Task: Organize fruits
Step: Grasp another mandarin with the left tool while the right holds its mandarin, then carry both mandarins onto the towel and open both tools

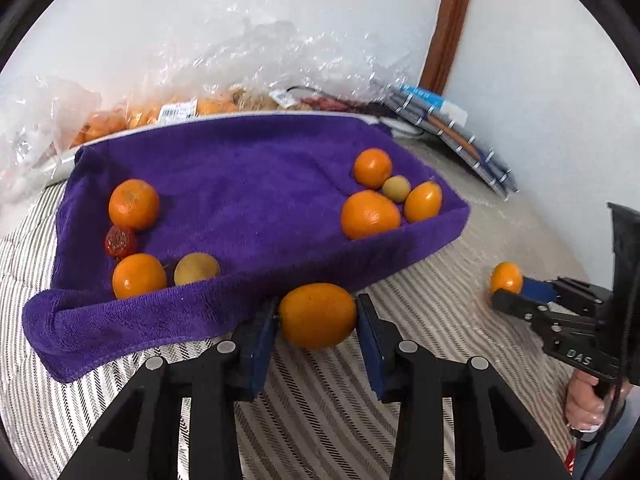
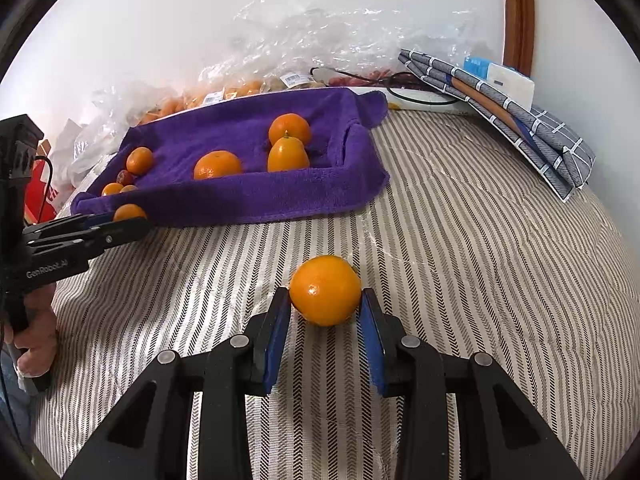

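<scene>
Left gripper (image 1: 317,316) jaws clamped on oval orange (image 1: 317,315), right gripper (image 2: 325,300) pinching round orange (image 2: 325,290)

"DAS" on the right gripper (image 1: 507,295) body; "GenRobot.AI" on the left gripper (image 2: 132,222) body

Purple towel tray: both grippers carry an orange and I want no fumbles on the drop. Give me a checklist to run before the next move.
1. Left gripper shut on its orange: ok, pads meet both sides.
2. Right gripper shut on its orange: ok.
3. Free space in the purple towel tray: ok, the middle is bare.
4. Left orange clear of the tray's near wall: cannot tell, it sits right against the edge in view.
5. Right orange lifted off the striped cover: cannot tell.
6. Grippers apart from each other: ok.
</scene>
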Motion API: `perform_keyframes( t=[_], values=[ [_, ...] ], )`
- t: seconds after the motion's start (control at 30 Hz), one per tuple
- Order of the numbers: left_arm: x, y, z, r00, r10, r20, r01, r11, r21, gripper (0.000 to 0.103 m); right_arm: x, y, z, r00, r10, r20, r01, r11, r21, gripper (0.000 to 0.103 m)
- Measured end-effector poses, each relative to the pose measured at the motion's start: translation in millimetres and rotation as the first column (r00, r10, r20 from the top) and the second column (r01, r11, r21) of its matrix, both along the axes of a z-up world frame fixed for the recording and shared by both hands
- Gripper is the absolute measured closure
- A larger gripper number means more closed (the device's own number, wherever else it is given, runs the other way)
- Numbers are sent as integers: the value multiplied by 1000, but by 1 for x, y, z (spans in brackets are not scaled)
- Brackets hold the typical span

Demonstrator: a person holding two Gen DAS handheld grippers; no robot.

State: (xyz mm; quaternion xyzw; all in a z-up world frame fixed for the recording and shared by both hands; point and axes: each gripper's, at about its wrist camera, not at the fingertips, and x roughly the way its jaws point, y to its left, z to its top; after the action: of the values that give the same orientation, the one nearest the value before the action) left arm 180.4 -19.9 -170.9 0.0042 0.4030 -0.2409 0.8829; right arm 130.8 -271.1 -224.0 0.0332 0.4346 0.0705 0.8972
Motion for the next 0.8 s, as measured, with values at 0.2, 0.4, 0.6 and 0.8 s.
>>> perform_keyframes(
  t=[0.2,0.4,0.6,0.8],
  values=[
    [-8,9,17,999,-13,43,16,998,-59,66,-4,-6,6,999,-23,35,22,999,25,68],
    [-7,41,52,996,59,61,-50,989,-138,66,13,6,32,998,3,63,-6,998,55,68],
    [16,52,75,983,156,98,-149,986,-73,66,61,28,72,986,58,154,-71,994,78,68],
    [64,61,53,962,270,31,-262,952,-157,66,121,43,69,984,95,151,-111,988,103,68]
  ],
)
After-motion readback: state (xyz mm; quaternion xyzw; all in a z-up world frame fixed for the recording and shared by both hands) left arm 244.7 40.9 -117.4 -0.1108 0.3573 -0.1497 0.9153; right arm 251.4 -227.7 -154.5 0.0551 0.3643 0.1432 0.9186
